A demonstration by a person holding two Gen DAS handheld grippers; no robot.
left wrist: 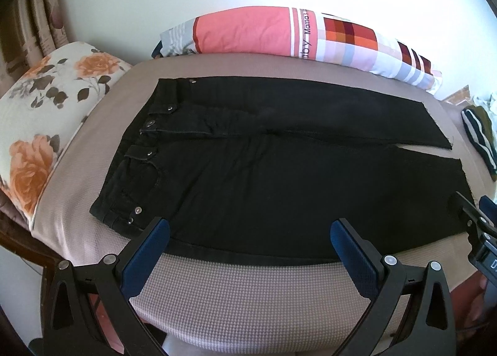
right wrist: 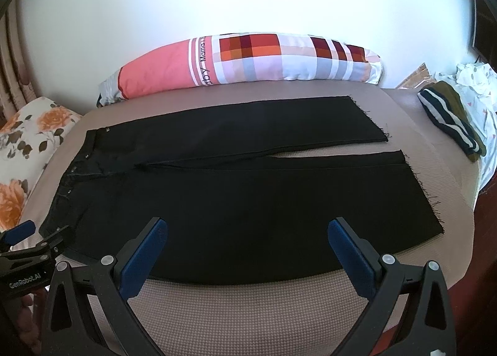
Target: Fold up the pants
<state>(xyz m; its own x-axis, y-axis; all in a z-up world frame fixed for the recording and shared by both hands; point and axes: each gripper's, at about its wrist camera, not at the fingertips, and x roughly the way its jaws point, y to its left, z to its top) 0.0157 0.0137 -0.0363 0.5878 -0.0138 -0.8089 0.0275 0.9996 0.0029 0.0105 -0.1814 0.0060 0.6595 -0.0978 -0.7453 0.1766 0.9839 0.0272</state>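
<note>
Black pants (left wrist: 264,169) lie flat on the bed, waistband to the left, both legs running right with frayed hems. The right wrist view shows them too (right wrist: 248,194). My left gripper (left wrist: 250,231) is open and empty, hovering over the near edge of the pants close to the waist end. My right gripper (right wrist: 248,233) is open and empty, over the near edge of the near leg. Each gripper shows at the edge of the other's view: the right one (left wrist: 478,219), the left one (right wrist: 34,238).
The bed has a beige textured cover (left wrist: 248,300). A long pink and checked pillow (left wrist: 295,39) lies along the far wall. A floral pillow (left wrist: 46,113) sits at the left. A striped dark garment (right wrist: 450,119) and white cloth (right wrist: 478,88) lie at the right.
</note>
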